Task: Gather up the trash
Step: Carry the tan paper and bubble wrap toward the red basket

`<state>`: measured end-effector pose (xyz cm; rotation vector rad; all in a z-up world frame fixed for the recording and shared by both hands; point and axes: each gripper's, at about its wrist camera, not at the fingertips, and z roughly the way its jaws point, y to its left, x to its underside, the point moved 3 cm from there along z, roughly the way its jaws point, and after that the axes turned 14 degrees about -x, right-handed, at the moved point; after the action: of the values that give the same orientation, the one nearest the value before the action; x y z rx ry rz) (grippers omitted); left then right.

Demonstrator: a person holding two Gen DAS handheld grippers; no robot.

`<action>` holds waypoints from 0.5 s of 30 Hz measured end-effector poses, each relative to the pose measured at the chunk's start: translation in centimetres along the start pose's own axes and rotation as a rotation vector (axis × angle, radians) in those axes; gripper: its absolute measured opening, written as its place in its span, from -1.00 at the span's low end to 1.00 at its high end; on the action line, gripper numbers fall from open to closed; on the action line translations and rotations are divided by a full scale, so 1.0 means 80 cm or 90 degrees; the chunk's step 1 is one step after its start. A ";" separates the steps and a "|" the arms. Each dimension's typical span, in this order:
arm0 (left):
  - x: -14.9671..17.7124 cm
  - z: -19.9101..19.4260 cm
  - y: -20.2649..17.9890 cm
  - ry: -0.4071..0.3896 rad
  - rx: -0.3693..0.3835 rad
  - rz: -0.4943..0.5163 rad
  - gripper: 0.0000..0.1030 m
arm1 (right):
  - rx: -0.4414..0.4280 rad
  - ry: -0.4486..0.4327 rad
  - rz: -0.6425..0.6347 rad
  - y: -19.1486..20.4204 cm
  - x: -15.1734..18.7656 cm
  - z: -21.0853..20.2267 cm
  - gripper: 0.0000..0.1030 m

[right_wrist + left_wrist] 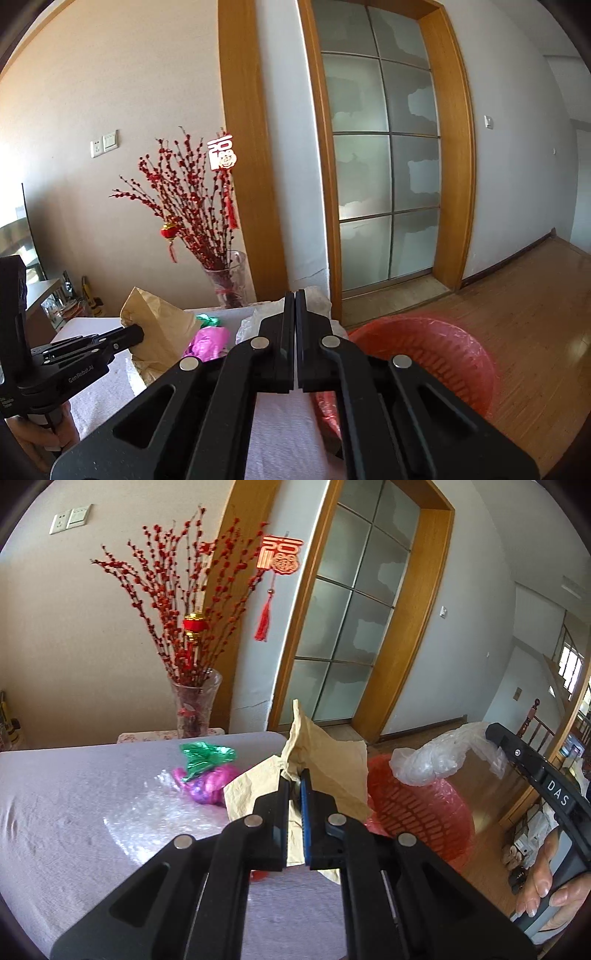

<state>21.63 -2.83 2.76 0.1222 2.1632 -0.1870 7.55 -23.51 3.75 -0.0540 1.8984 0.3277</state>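
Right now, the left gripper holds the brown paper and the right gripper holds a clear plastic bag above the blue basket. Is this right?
One detail is wrong: the basket is red, not blue, as the left wrist view shows. The rest stands: the left gripper holds the brown paper, and the right gripper holds the clear plastic bag above it.

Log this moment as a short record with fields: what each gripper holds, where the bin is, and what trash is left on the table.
left gripper: shut on brown paper, lifted above the table edge
right gripper: shut on clear plastic bag, held over the bin
bin: red basket with a red liner, on the floor beside the table
trash on table: pink and green foil wrapper; bubble wrap sheet
background: glass vase of red branches behind the table
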 end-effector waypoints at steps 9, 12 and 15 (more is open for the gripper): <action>0.006 0.034 -0.098 0.026 0.070 0.047 -0.86 | 0.074 -0.005 0.035 -0.085 0.008 -0.030 -0.98; 0.008 0.048 -0.129 0.039 0.089 0.055 -0.86 | 0.089 -0.004 0.045 -0.104 0.014 -0.031 -0.98; 0.015 0.060 -0.155 0.047 0.103 0.067 -0.86 | 0.099 -0.001 0.053 -0.119 0.018 -0.032 -0.98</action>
<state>22.92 -15.85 0.20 0.3394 2.2074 -0.3012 6.56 -33.16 1.29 0.1308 1.9222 0.2352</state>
